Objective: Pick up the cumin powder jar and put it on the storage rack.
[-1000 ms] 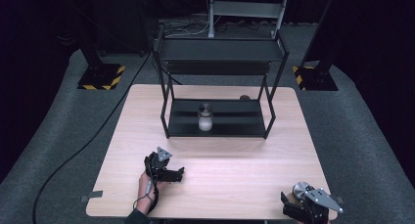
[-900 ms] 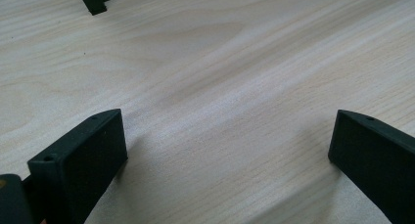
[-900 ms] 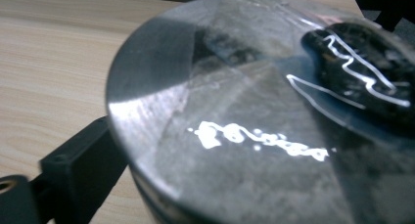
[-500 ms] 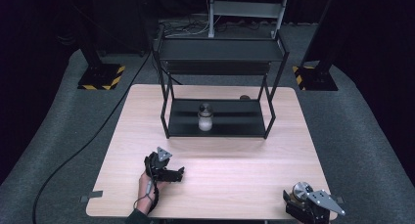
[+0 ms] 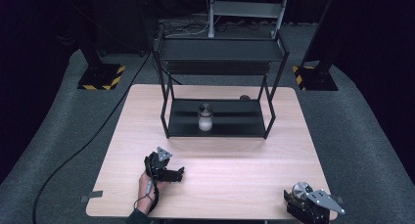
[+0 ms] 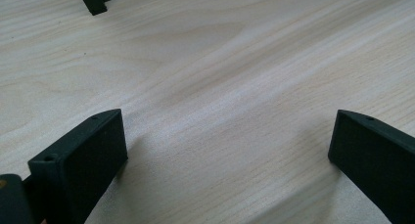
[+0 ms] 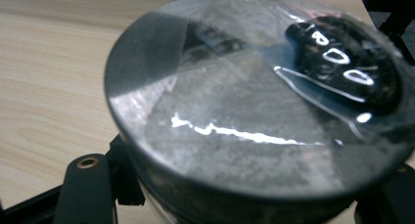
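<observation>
Two risks: right hand-held gripper (image 5: 304,204), jaws just closed on the metal-lidded jar (image 7: 254,111) at the worktop (image 5: 235,180) edge, may slip; left hand-held gripper (image 5: 169,171) gapes empty.

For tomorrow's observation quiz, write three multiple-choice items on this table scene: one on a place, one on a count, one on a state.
1. Where does the lidded jar stand?
A. on the rack's lower shelf
B. on the rack's top shelf
C. on the floor

2. How many shelves has the black rack?
A. one
B. two
C. four

3. How do the left gripper jaws stand?
A. closed on a jar
B. closed on a cloth
C. apart, over bare table

Key:
1 A, the high view shows it on the lower shelf.
2 B, an upper and a lower shelf show.
3 C, wood of the table lies between them.
</observation>
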{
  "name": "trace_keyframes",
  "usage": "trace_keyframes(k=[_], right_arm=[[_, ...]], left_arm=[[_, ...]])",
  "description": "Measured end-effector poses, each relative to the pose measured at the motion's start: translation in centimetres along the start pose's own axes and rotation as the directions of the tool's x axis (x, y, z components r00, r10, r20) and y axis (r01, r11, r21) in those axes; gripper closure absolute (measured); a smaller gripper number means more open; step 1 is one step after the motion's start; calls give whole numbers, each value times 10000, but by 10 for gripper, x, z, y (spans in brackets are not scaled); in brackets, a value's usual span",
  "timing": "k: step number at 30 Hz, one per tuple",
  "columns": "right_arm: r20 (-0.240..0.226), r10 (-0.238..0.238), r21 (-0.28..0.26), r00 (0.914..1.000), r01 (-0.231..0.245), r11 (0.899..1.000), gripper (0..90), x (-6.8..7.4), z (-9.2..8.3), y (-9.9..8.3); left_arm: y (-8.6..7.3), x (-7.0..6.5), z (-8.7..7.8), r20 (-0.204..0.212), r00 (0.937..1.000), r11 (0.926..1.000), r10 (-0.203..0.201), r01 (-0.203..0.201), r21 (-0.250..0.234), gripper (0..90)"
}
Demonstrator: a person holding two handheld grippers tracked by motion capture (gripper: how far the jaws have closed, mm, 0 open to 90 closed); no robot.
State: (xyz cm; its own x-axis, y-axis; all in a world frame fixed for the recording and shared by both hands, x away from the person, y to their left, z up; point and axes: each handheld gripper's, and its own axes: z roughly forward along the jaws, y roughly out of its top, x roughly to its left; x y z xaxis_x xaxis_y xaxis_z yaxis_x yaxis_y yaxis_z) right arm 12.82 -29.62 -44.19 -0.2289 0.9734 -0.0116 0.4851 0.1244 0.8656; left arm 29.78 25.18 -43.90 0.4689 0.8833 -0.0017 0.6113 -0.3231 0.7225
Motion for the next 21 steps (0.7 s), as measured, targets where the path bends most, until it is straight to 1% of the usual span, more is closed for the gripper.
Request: trace_keyframes(k=[7, 14, 21], right_arm=[[-58, -33, -17, 10000, 33, 10000, 304, 1, 0, 0], [-88, -58, -188, 9999, 56, 9998, 304, 2, -3, 1], [-131, -108, -171, 9999, 106, 9998, 304, 3, -3, 5]], left_arm=[[0, 0, 0, -1, 10000, 10000, 3, -3, -5, 2], [0, 0, 0, 50, 10000, 10000, 55, -55, -6, 3], [0, 0, 0, 43, 10000, 10000, 69, -69, -8, 4]])
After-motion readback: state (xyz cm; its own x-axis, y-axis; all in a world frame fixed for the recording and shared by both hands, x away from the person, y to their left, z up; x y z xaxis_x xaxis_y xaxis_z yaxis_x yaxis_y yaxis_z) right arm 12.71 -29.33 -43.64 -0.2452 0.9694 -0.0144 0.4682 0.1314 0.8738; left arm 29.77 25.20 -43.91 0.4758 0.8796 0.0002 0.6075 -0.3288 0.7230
